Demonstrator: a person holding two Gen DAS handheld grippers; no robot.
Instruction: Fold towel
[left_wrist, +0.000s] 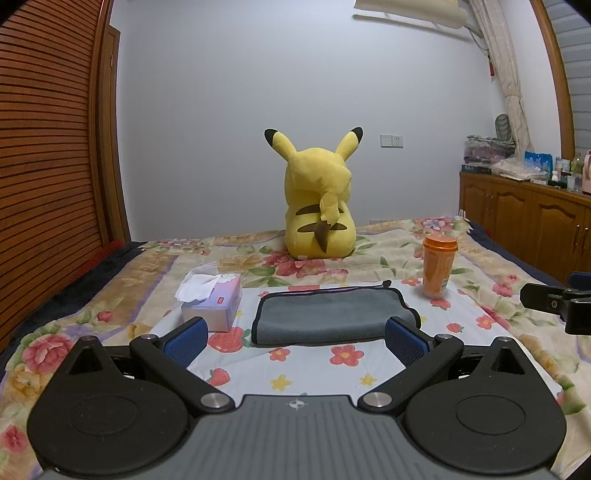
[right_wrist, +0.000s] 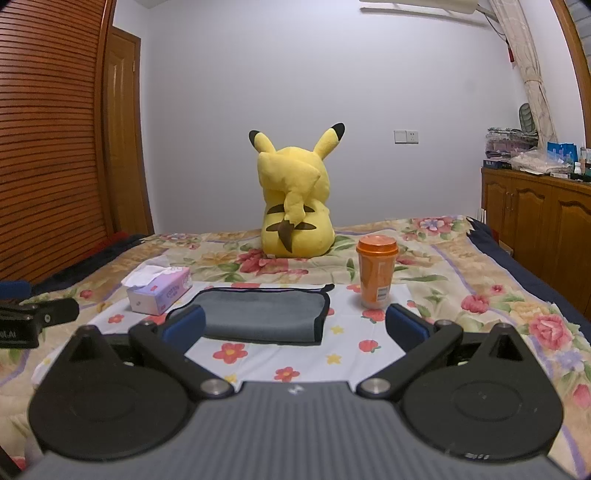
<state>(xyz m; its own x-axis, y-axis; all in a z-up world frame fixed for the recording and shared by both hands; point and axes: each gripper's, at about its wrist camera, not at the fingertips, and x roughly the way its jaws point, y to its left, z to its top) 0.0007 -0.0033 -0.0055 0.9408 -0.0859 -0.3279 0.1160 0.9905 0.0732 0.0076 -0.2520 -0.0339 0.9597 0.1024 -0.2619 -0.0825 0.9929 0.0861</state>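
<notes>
A grey towel (left_wrist: 328, 315) with a dark edge lies folded flat on a white flowered cloth (left_wrist: 317, 365) on the bed. It also shows in the right wrist view (right_wrist: 262, 314). My left gripper (left_wrist: 295, 338) is open and empty, just short of the towel's near edge, its blue pads (left_wrist: 184, 341) wide apart. My right gripper (right_wrist: 295, 325) is open and empty, held near the towel's right end. The right gripper's body shows at the right edge of the left wrist view (left_wrist: 561, 302).
A tissue box (left_wrist: 214, 302) stands left of the towel. An orange cup (left_wrist: 437, 266) with a lid stands to its right. A yellow plush toy (left_wrist: 319, 195) sits farther back on the flowered bedspread (left_wrist: 498, 258). A wooden cabinet (left_wrist: 524, 210) lines the right wall.
</notes>
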